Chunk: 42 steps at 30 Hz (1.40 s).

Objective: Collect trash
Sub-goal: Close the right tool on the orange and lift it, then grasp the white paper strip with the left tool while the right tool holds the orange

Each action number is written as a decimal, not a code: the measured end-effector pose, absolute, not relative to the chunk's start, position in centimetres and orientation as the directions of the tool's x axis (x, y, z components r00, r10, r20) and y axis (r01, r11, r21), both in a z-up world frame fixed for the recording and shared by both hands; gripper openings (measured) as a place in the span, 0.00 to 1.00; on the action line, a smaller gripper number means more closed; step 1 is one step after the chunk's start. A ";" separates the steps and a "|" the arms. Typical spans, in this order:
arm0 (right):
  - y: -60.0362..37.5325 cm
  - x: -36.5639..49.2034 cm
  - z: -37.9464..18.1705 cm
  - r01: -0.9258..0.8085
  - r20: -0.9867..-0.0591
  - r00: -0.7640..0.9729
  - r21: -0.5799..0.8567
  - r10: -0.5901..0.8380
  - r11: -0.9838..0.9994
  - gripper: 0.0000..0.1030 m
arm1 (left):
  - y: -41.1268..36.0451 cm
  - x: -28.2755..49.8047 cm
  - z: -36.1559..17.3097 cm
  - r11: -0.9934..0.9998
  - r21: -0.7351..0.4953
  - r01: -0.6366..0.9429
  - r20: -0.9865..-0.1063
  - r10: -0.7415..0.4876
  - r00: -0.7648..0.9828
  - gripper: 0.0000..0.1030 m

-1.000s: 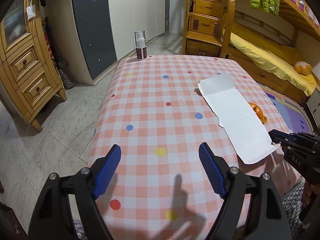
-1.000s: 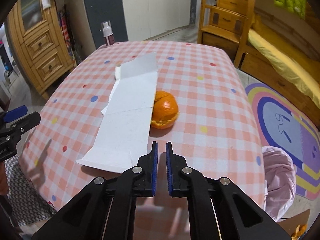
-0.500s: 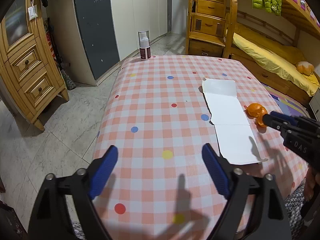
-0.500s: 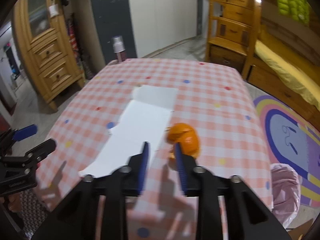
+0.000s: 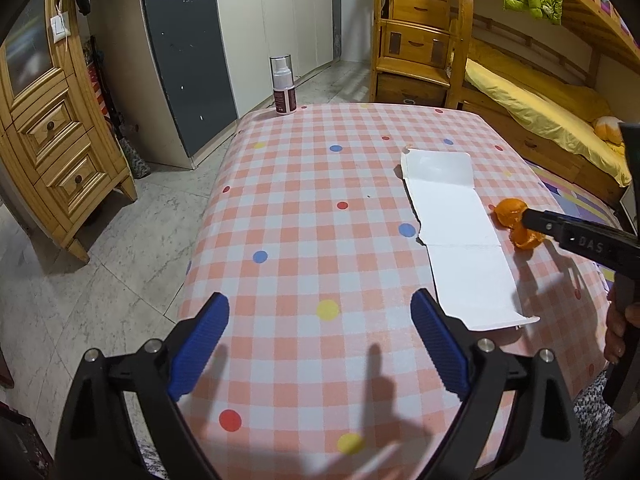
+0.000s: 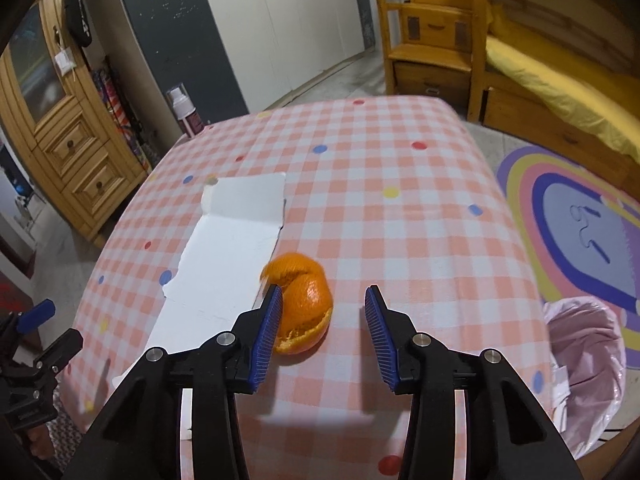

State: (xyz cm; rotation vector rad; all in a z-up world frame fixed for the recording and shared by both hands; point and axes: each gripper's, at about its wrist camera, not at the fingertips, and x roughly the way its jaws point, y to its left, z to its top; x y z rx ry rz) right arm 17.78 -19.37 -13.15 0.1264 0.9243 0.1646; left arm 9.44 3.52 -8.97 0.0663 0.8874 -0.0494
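1. Left wrist view: the left gripper [image 5: 320,320] hangs over the checked desk [image 5: 312,184], jaws wide apart and opening, nothing between them. A spray bottle [image 5: 283,85] stands at the far edge, upper centre. The flattened white carton [image 5: 456,224] lies right of centre; the orange peel [image 5: 516,222] sits beyond it, partly hidden by the right gripper's finger.
2. Right wrist view: the right gripper [image 6: 324,322] has jaws apart, the peel [image 6: 304,308] against the left pad, clear of the right. Only here a pink-lined bin [image 6: 588,344] shows, lower right.
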 end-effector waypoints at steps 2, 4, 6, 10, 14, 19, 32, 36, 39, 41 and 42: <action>-19.0 17.8 -13.4 -0.108 -0.786 0.573 0.210 0.234 0.972 0.43 | 3.3 9.3 -8.9 0.996 0.037 0.077 -0.777 -0.020 0.630 0.87; -18.2 17.5 -13.6 -0.142 -0.785 0.561 0.221 0.262 0.965 0.45 | 3.1 9.1 -8.9 0.996 0.035 0.084 -0.778 -0.026 0.628 0.87; -17.5 17.1 -13.5 -0.169 -0.778 0.561 0.225 0.282 0.960 0.44 | 2.9 9.0 -8.8 0.995 0.033 0.092 -0.779 -0.032 0.627 0.87; -17.2 16.3 -12.9 -0.190 -0.766 0.566 0.236 0.303 0.953 0.42 | 2.2 8.4 -8.7 0.994 0.040 0.106 -0.778 -0.036 0.627 0.87; -16.9 15.2 -11.8 -0.238 -0.750 0.573 0.233 0.330 0.943 0.39 | 1.9 8.2 -8.7 0.993 0.032 0.113 -0.779 -0.046 0.625 0.87; -18.2 15.8 -11.4 -0.187 -0.745 0.611 0.193 0.268 0.963 0.31 | 1.5 8.5 -8.8 0.992 0.042 0.118 -0.782 -0.040 0.622 0.87; -18.7 17.9 -13.6 -0.201 -0.719 0.572 0.345 0.395 0.917 0.37 | 1.5 9.3 -9.3 0.993 0.034 0.113 -0.791 -0.042 0.611 0.87; -17.0 17.6 -13.6 -0.241 -0.730 0.557 0.314 0.396 0.918 0.36 | 1.3 9.1 -9.1 0.992 0.030 0.122 -0.789 -0.051 0.612 0.87; -15.8 16.8 -12.9 -0.252 -0.738 0.593 0.209 0.322 0.945 0.26 | 1.1 8.9 -9.0 0.992 0.031 0.124 -0.787 -0.052 0.614 0.87; -15.4 16.4 -12.3 -0.252 -0.744 0.610 0.143 0.272 0.957 0.21 | 0.9 8.7 -8.9 0.991 0.031 0.131 -0.786 -0.056 0.616 0.87; -15.2 16.0 -11.9 -0.251 -0.743 0.625 0.098 0.239 0.963 0.20 | 0.7 8.7 -8.9 0.990 0.030 0.135 -0.786 -0.060 0.616 0.87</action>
